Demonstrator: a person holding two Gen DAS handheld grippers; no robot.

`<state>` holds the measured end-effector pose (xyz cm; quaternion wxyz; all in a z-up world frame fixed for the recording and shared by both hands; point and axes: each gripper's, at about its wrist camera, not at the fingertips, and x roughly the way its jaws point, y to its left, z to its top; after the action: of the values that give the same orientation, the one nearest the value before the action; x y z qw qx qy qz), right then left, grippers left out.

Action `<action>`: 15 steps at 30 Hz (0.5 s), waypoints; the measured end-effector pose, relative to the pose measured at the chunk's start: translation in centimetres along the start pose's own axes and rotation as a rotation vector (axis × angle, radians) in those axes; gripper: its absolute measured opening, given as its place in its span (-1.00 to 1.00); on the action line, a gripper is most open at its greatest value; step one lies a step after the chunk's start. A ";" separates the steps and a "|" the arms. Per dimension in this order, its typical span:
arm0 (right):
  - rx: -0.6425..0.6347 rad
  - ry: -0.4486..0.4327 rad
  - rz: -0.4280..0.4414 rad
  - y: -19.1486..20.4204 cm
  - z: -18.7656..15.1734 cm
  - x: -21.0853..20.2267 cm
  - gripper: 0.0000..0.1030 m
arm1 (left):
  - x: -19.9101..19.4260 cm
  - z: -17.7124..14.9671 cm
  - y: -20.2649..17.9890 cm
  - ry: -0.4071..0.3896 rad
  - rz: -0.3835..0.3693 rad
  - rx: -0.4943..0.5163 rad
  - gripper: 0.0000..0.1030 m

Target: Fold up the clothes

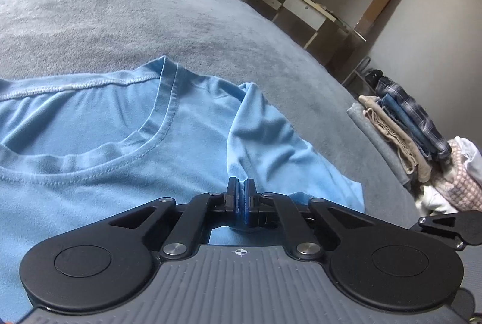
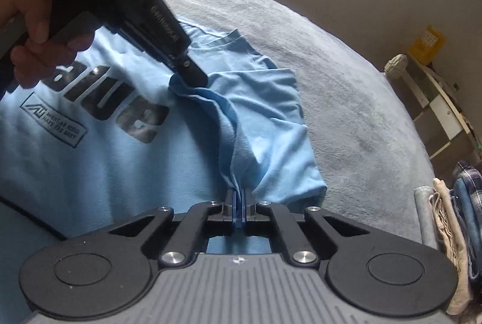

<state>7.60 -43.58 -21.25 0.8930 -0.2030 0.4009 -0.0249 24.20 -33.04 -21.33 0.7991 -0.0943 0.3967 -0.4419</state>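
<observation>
Grey blanket (image 2: 346, 101) across the bed, and on it the light blue T-shirt (image 1: 90, 143) lies chest-up, print showing, collar toward the left gripper. Both tongs are clenched on one raised ridge of cloth along the sleeve side: the left gripper (image 1: 241, 188) near the shoulder, the right gripper (image 2: 238, 197) lower down by the sleeve hem. That ridge runs straight between them, so the fold looks set to swing across the chest. Folded clothes (image 1: 400, 128) are stacked well apart, at the bed's edge.
</observation>
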 end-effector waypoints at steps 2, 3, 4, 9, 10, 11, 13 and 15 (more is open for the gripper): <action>0.047 -0.030 -0.035 -1.2 0.3 -1.0 -0.96 | -0.4 0.6 -0.2 -0.043 -0.022 -0.001 -0.99; 0.069 -0.046 -0.055 -1.8 0.5 -1.6 -0.96 | -0.9 1.2 -0.4 -0.071 -0.039 0.004 -0.99; 0.091 -0.064 -0.054 -2.3 0.6 -2.1 -0.96 | -1.4 1.7 -0.5 -0.099 -0.055 0.011 -0.99; 0.100 -0.065 0.049 -1.9 0.1 -2.6 -0.92 | -1.8 1.3 -0.2 -0.105 0.006 0.054 -0.95; 0.086 -0.038 0.086 -1.3 -0.2 -2.0 -0.90 | -1.9 1.2 -0.2 -0.105 0.019 0.062 -0.95; 0.073 -0.011 0.123 -0.8 -0.5 -1.5 -0.89 | -2.0 1.1 -0.1 -0.106 0.032 0.071 -0.91; 0.101 0.012 0.164 -0.6 -1.1 -1.0 -0.76 | -2.1 0.9 0.1 -0.106 0.059 0.089 -0.74; 0.171 0.015 0.187 -1.2 -1.4 -1.1 -0.63 | -2.3 0.7 0.2 -0.107 0.085 0.106 -0.59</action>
<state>6.01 -44.95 -20.82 0.9025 -0.0878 0.4211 0.0230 24.12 -31.26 -19.71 0.8410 -0.0585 0.3331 -0.4223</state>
